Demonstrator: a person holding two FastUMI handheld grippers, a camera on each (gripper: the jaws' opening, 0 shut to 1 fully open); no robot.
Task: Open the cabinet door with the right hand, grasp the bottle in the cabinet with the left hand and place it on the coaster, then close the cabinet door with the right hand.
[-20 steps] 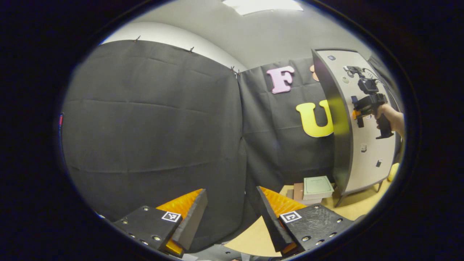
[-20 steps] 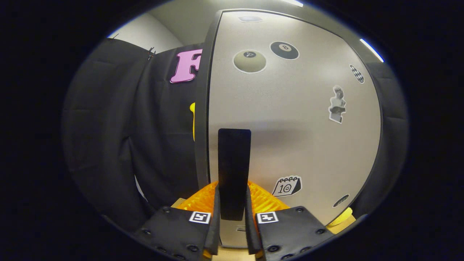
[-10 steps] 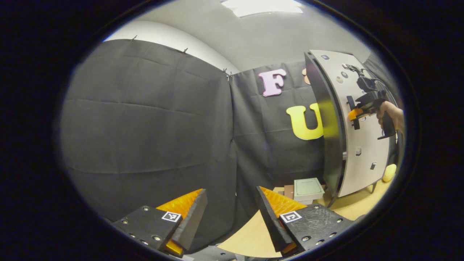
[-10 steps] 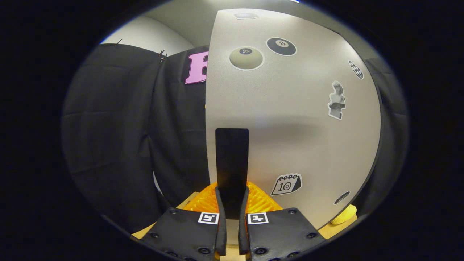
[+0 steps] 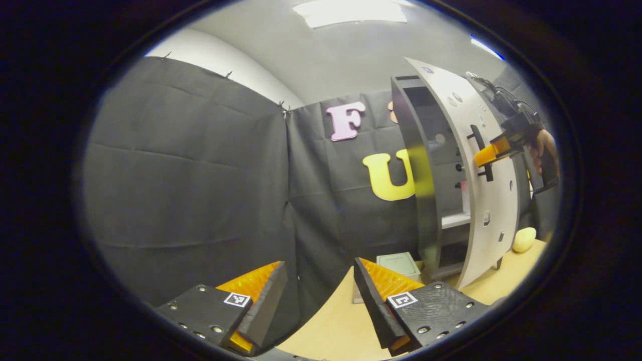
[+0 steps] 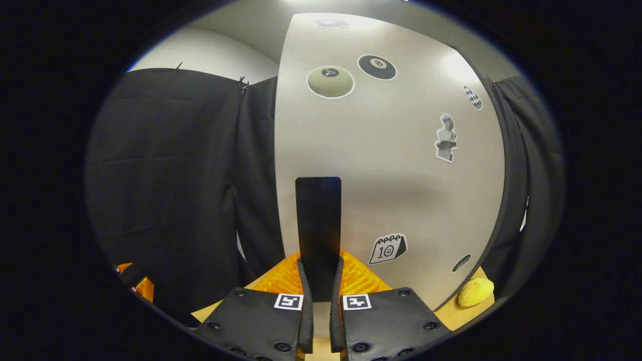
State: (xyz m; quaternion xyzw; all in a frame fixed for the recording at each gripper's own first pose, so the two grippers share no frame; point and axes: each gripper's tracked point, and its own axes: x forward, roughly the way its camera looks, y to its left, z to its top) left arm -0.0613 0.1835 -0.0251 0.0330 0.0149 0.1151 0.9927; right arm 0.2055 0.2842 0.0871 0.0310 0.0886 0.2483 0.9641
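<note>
The cabinet (image 5: 424,165) stands at the right of the left gripper view, dark-sided. Its pale door (image 5: 494,200) is swung partly open, baring the inside and a shelf (image 5: 454,219). A pale pinkish thing (image 5: 465,196) stands on that shelf, half hidden by the door; it could be the bottle. My right gripper (image 5: 480,156), held by a hand (image 5: 545,148), grips the door's black handle (image 5: 482,153). In the right gripper view, that gripper (image 6: 319,264) is shut on the handle (image 6: 318,220) against the stickered door (image 6: 401,170). My left gripper (image 5: 319,261) is open and holds nothing, low and left of the cabinet.
A greenish book (image 5: 398,263) lies on the wooden table (image 5: 341,321) by the cabinet's foot. A yellow lemon-like thing (image 5: 524,239) (image 6: 475,292) sits beyond the door's lower edge. Black cloth walls close in the left and back.
The door has swung outward with my right gripper shut on its handle, and the cabinet's inside now shows. The left gripper view has shifted, with more table in sight.
</note>
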